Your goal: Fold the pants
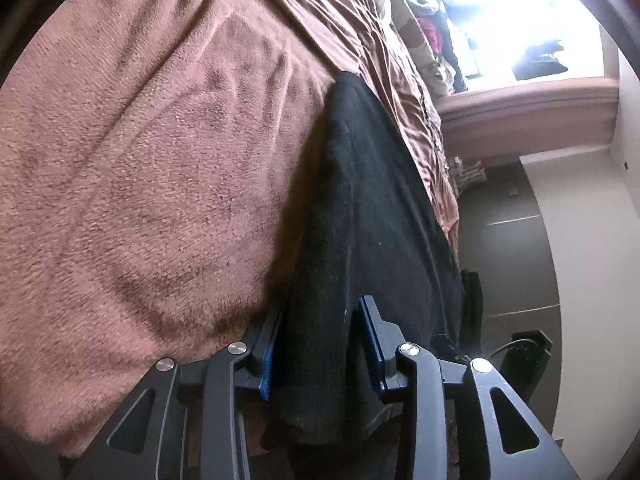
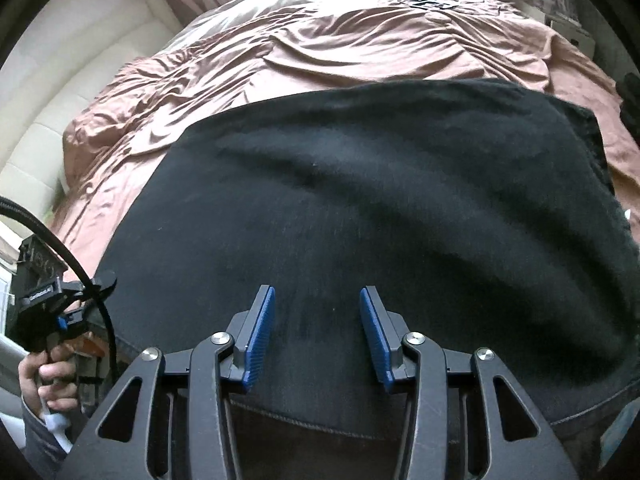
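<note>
A home bedroom: bed with rumpled pinkish-brown bedspread, bright window.

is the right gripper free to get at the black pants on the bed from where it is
Probably yes: the right gripper hangs just above the black pants spread on the bed cover, jaws apart and empty, with nothing between them and the cloth.

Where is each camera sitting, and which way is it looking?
Left wrist view: sits on the left claw, looking along the bed's fuzzy pink blanket toward a bright window; black fabric pants lie between its blue pads.
Right wrist view: sits on the right claw, looking down over the pants on the wrinkled pink bedspread; the person's hand holding the other claw shows at lower left.
Shared: the pants and the bed.
</note>
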`<state>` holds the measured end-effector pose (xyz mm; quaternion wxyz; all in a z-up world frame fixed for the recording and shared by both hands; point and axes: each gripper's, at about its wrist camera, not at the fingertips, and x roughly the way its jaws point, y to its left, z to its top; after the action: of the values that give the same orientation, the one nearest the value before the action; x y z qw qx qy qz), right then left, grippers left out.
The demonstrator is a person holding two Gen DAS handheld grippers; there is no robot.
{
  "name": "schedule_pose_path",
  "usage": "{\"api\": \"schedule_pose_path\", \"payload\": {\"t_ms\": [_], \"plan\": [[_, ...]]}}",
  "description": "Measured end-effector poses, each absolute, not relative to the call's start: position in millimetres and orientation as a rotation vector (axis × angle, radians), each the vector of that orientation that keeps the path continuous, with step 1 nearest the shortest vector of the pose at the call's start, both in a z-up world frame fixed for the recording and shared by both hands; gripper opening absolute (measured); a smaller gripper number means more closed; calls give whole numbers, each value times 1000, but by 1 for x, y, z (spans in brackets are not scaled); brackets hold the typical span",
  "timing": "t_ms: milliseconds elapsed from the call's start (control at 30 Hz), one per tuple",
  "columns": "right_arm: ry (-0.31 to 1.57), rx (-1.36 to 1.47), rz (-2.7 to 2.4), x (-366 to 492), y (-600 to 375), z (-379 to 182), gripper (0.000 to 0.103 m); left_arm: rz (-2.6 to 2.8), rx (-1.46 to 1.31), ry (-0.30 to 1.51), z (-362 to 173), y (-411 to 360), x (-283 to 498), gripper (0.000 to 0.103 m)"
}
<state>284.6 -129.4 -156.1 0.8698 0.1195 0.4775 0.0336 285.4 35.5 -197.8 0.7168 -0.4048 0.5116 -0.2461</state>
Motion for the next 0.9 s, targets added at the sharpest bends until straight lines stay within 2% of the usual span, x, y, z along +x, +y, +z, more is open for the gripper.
{"api": "schedule_pose_path", "payload": {"t_ms": [133,400,667,900], "plan": [[1024,201,48,287,-117,-160,35,-549,-924,1126,-200,34,290,36],[1096,212,89,276,-107,-164,34,-549,-924,1147,-188,37,279,17],[1145,264,107,281,-118,-158,13,-553,-973,1135,-180,38,274,16],[1134,275,90,312,-123,-160,12,-527,-982,1151,-182,34,281,16]]}}
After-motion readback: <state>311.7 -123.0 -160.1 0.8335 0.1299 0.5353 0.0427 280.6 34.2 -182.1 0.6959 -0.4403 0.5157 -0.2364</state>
